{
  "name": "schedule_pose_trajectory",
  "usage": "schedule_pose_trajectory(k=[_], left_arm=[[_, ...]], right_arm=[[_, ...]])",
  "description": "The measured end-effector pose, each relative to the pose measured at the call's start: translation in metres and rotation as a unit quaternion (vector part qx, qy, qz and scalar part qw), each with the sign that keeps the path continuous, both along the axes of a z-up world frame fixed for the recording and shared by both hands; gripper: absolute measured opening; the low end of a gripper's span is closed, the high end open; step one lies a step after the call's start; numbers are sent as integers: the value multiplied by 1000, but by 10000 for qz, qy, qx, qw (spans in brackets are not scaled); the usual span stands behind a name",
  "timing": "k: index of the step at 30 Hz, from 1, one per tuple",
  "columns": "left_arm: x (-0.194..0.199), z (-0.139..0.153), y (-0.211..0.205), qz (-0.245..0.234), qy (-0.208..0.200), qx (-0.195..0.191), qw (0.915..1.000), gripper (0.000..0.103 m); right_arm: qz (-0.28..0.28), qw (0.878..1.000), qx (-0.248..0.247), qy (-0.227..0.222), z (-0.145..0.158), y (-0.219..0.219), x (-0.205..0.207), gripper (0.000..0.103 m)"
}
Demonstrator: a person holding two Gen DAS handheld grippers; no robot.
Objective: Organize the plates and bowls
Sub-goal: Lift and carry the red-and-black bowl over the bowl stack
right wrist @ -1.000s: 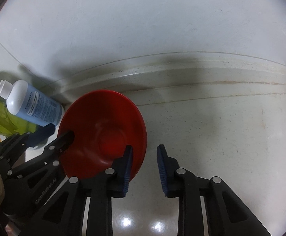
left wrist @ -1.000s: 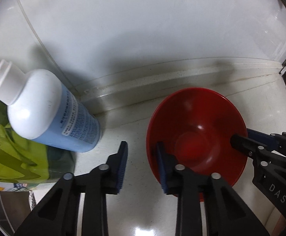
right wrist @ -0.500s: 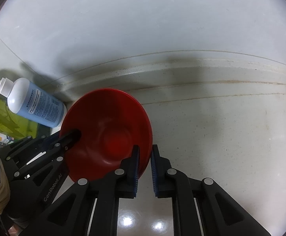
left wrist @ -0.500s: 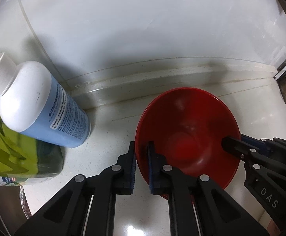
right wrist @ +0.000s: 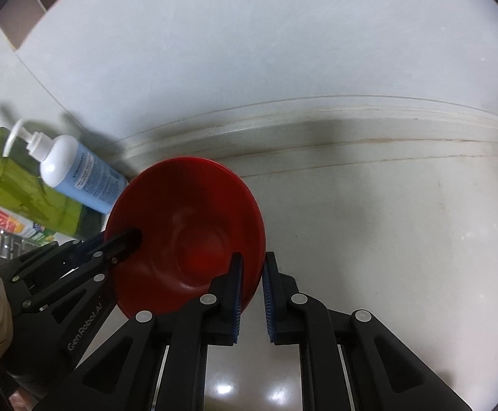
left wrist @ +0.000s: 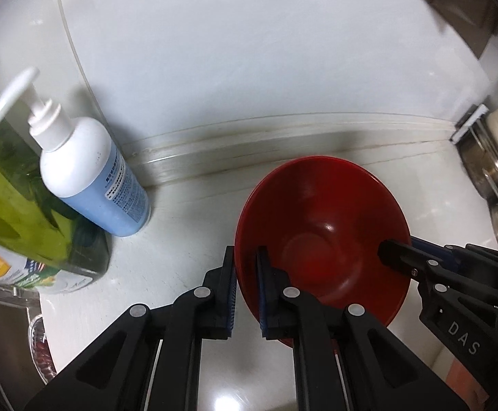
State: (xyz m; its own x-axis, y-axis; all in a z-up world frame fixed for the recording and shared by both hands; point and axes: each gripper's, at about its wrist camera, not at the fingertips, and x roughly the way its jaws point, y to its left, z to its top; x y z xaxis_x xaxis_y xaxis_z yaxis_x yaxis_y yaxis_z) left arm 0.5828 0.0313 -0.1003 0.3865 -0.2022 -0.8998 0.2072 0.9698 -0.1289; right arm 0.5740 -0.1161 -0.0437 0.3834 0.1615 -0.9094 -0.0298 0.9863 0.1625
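The pale worktop (right wrist: 368, 233) is under me, and the red bowl (left wrist: 320, 236) hangs over it. My left hand-held gripper (left wrist: 247, 291) and right hand-held gripper (right wrist: 252, 294) pinch opposite rims. It's gripped; I judge placing it remains.

Green soap pack (left wrist: 5, 185) cut off at left edge, label blurred. Steel pots (left wrist: 495, 178) cropped at right. Print on white-blue pump bottle (left wrist: 91, 171) too small to read.
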Motion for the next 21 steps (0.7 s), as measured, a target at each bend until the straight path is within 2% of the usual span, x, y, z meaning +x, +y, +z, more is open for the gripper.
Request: schedule_pose_trajectory(k=[8, 21], left_arm=[[-36, 34, -17, -208, -308, -214, 9991, 12], [-111, 69, -53, -549, -585, -335, 9962, 12]], right_arm=[[-188, 9994, 29, -298, 24, -18, -37, 13], [-502, 9966, 74, -643, 60, -53, -110, 13]])
